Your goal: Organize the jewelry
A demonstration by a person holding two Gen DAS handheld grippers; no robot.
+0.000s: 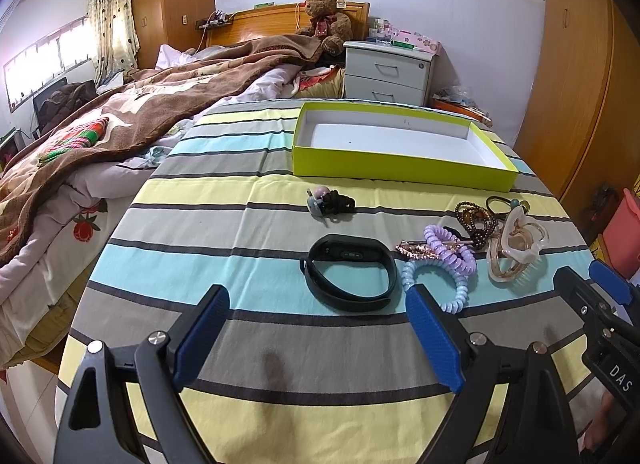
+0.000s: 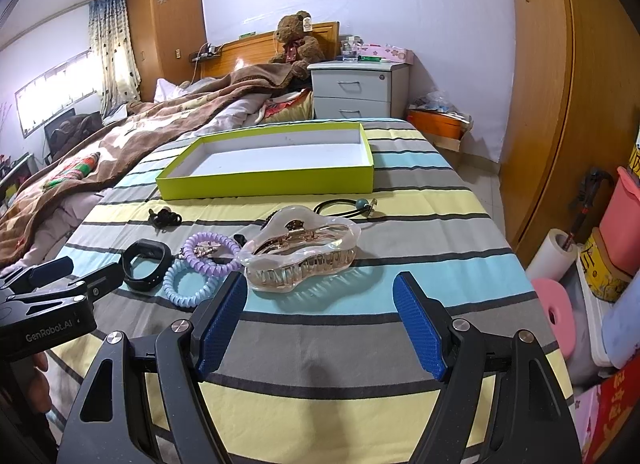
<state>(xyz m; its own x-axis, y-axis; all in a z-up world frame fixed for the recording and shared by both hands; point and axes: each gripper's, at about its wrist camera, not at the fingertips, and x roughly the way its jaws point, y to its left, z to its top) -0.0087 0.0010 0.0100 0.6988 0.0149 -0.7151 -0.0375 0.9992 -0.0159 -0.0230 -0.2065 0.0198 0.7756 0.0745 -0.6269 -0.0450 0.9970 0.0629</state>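
While both grippers, left (image 1: 316, 328) and right (image 2: 320, 318), hover spread wide, hair clip (image 2: 302, 254) sits just before green box (image 2: 264, 184); close squarely across clip body, avoid coil ties (image 2: 188, 284)

Bare striped cloth (image 1: 224, 224) left of the black band (image 1: 350, 272); hair ties (image 1: 448, 264) crowd its right.

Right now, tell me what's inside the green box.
The green box shows only its bare white floor; nothing lies inside. The strip behind its near wall is hidden.
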